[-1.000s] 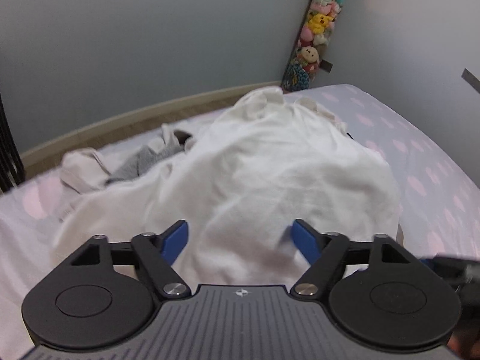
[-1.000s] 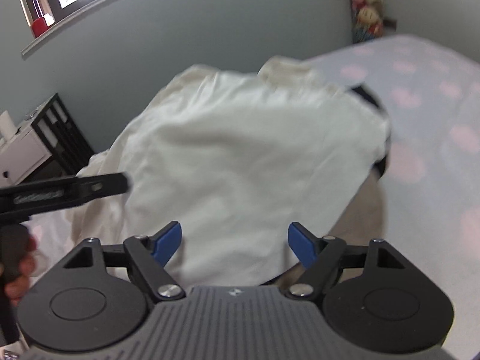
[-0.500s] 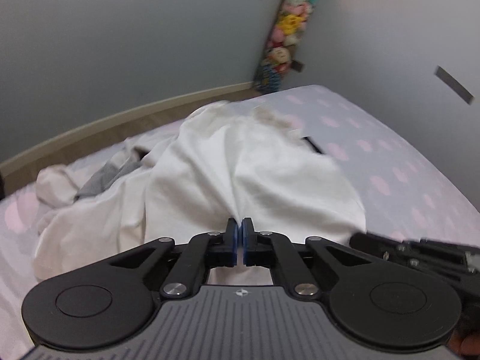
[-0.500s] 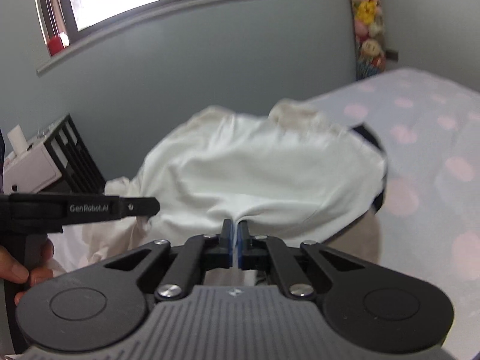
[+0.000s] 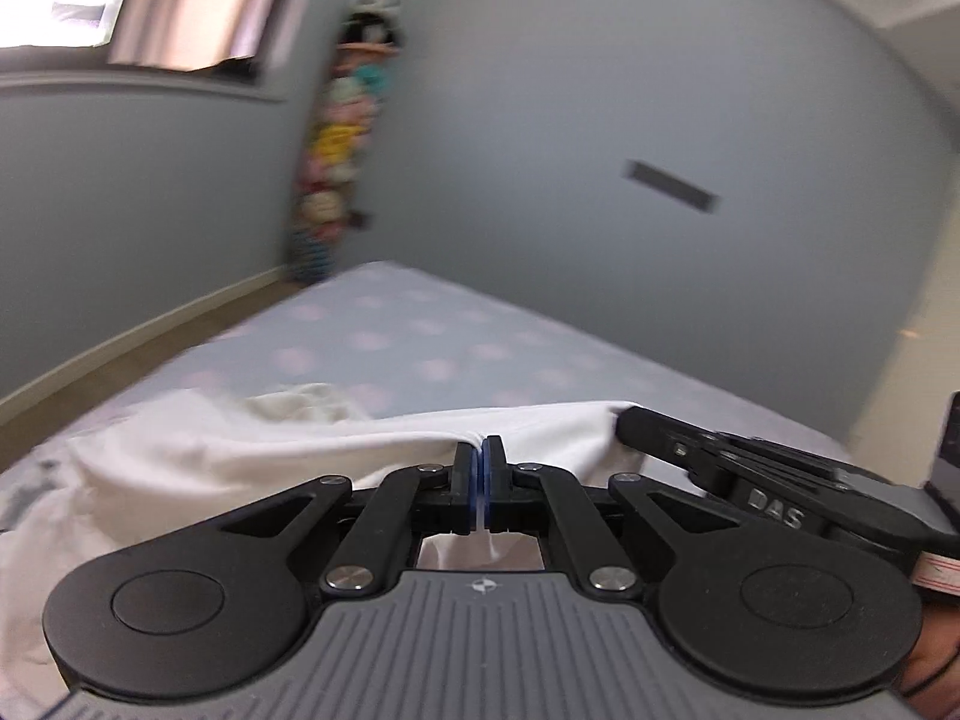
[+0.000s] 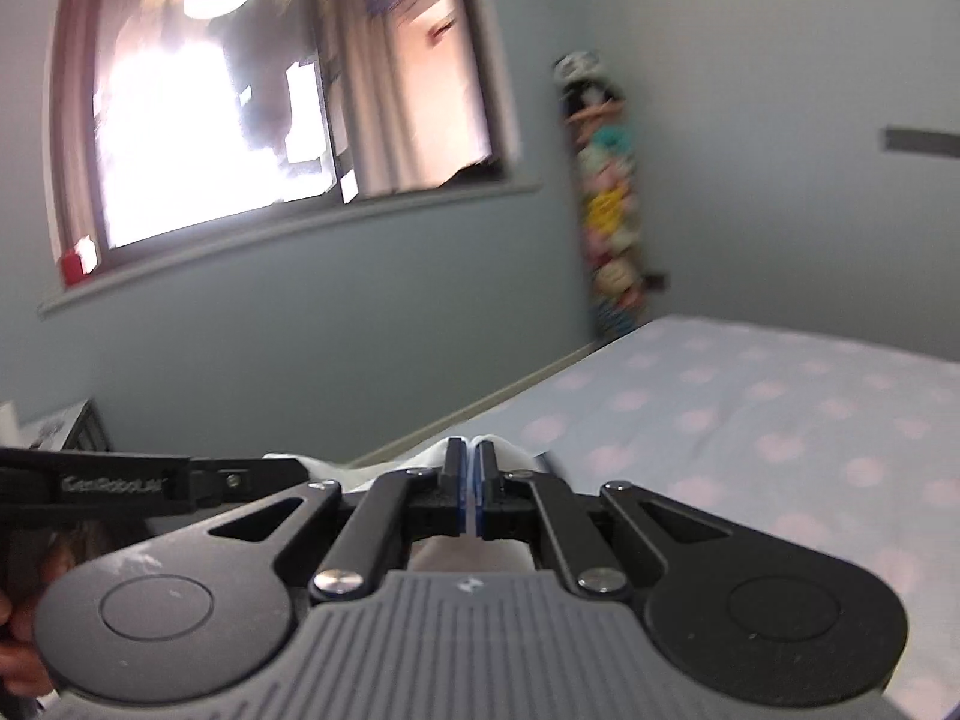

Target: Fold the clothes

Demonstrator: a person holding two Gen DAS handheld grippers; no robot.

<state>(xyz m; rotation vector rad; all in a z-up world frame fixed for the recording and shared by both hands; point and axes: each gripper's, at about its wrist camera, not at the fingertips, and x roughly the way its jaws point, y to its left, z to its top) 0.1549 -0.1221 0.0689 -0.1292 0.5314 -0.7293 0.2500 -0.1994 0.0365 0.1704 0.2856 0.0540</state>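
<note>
A white garment [image 5: 252, 450] hangs lifted above the bed, its edge stretched taut between both grippers. My left gripper [image 5: 480, 447] is shut on that edge, with cloth pinched between the blue pads. In the left wrist view my right gripper [image 5: 630, 420] shows at the right, biting the same edge. In the right wrist view my right gripper [image 6: 469, 450] is shut on a white fold of the garment [image 6: 432, 456], most of which is hidden below the jaws. The left gripper's black body [image 6: 150, 483] enters there from the left.
The bed [image 6: 750, 408] has a pale sheet with pink dots. A hanging column of plush toys [image 6: 609, 228] fills the room corner. A window [image 6: 270, 90] is set in the grey wall, with a dark rack [image 6: 90, 429] at the lower left. Grey clothing [image 5: 24, 480] lies at the left edge.
Both grippers closed on the white garment's near edge, then rose with it. The views swung up from the clothes pile toward the walls and window.
</note>
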